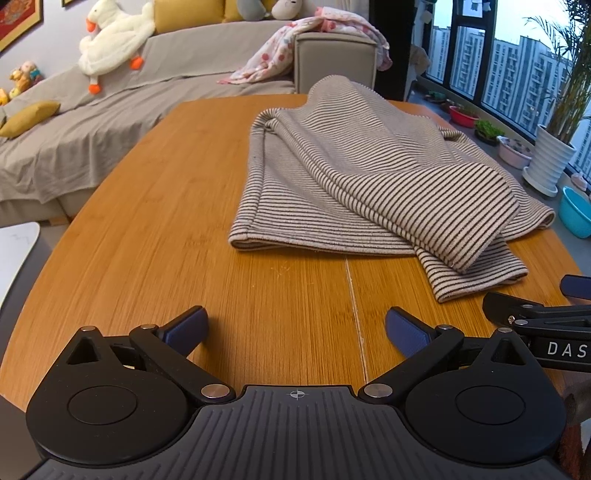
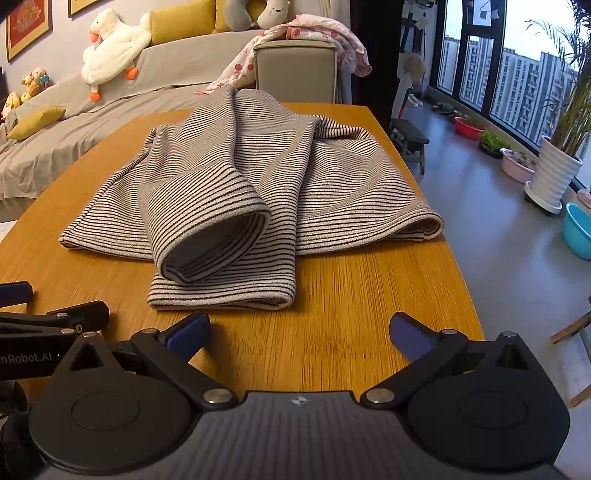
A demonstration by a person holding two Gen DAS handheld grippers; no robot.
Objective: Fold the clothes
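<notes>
Beyond your wooden table (image 1: 155, 229) stands a grey-covered sofa (image 1: 74, 140) with yellow cushions (image 2: 181, 20), a white plush goose (image 2: 110, 50) and a pink-dotted blanket (image 1: 295, 48) over its arm. Framed pictures (image 2: 27, 26) hang on the wall. On your right, tall windows (image 2: 524, 74) show apartment blocks (dusky light), above a grey floor (image 2: 498, 266) with a potted palm (image 1: 552, 158) and a blue basin (image 2: 578, 230).

Bare table (image 1: 155, 236) ahead of left gripper (image 1: 295, 326). Striped sweater (image 2: 236, 192) blocks just ahead of right gripper (image 2: 299, 328); grippers nearly touching.
</notes>
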